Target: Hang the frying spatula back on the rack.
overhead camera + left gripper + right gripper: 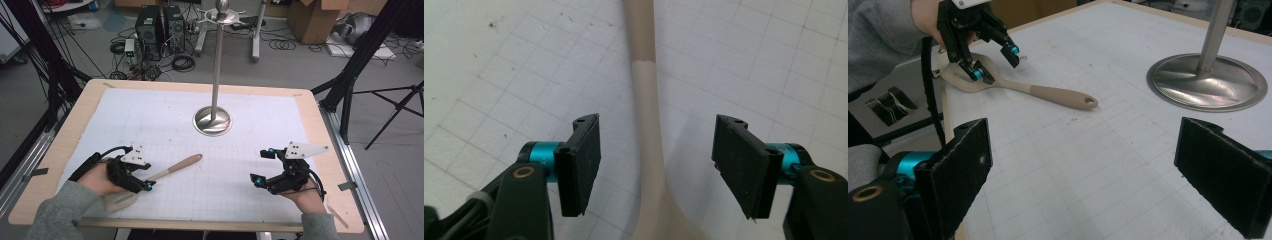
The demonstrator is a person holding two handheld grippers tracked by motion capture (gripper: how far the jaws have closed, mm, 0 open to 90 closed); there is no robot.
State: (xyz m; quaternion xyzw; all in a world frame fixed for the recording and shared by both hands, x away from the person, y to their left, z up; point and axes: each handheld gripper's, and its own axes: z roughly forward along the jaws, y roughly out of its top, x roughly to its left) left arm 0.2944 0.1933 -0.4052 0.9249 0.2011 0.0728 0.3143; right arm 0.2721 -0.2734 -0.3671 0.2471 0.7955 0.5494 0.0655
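My left gripper: jaws apart, set either side of the spatula's neck, pads clear of it on both sides in the left gripper view.
My right gripper: jaws wide apart with nothing between them, held just above the mat, well apart from the spatula.
Spatula: beige, lying flat on the mat; its neck runs straight up between my left jaws, the blade widens beneath that gripper near my left hand, and the wooden-looking handle reaches away from my left gripper toward the stand, ending in a small hole.
Surface: a white gridded mat covers most of a pale wooden table; small dark specks dot the mat ahead and to one side of my left jaws.
Stand: a metal pole on a round shiny base sits beyond both grippers, about midway between them, and carries a ring of hooks at its top.
Room: grey floor past the table's far edge, with two black computer towers, loose coiled cables, cardboard boxes and black tripod legs to the side of my right gripper.
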